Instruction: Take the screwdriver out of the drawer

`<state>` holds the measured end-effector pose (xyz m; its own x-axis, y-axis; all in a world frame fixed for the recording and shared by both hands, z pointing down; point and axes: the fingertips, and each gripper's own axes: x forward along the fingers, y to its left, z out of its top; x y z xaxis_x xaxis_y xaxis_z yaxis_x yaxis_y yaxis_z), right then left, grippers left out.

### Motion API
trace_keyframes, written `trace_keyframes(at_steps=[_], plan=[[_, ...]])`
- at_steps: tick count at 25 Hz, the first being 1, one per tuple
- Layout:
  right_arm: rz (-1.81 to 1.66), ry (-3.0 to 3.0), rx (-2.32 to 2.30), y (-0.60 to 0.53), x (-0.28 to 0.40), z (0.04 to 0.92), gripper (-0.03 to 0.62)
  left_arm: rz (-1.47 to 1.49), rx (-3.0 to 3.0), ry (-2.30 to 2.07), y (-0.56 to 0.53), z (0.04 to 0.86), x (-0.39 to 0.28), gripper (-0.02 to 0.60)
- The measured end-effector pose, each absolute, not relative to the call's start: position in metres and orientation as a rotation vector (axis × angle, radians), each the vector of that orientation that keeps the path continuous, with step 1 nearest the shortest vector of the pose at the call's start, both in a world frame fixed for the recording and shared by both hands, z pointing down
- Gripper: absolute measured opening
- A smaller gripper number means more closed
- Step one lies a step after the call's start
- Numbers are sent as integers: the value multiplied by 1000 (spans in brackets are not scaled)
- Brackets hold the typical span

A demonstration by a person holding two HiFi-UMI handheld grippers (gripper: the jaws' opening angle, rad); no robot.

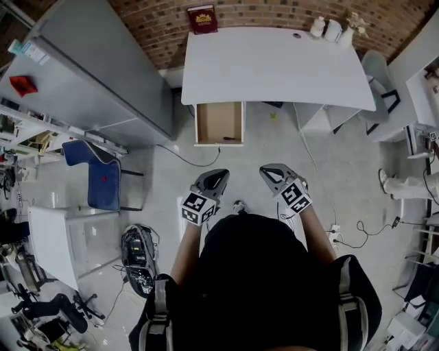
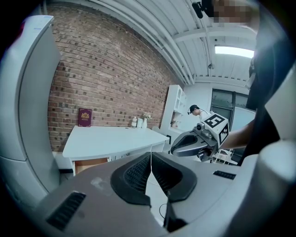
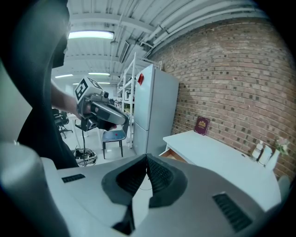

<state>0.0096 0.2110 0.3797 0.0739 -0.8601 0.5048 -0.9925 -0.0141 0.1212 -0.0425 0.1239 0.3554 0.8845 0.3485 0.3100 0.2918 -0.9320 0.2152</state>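
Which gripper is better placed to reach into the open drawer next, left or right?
Left, probably: the left gripper lines up with the open drawer, while the right gripper stands off to its side. Both are shut and empty.

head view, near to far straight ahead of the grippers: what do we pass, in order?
left gripper and right gripper side by side, both shut → open drawer, with a dark tool at its near end → white desk → red book → brick wall
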Motion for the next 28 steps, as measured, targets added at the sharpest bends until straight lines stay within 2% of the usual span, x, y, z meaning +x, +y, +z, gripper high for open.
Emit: trace_keyframes(at_steps=[28], plan=[[330, -1896, 1702, 138, -11, 396, 57, 450, 2867, 272, 43, 368, -85, 17]])
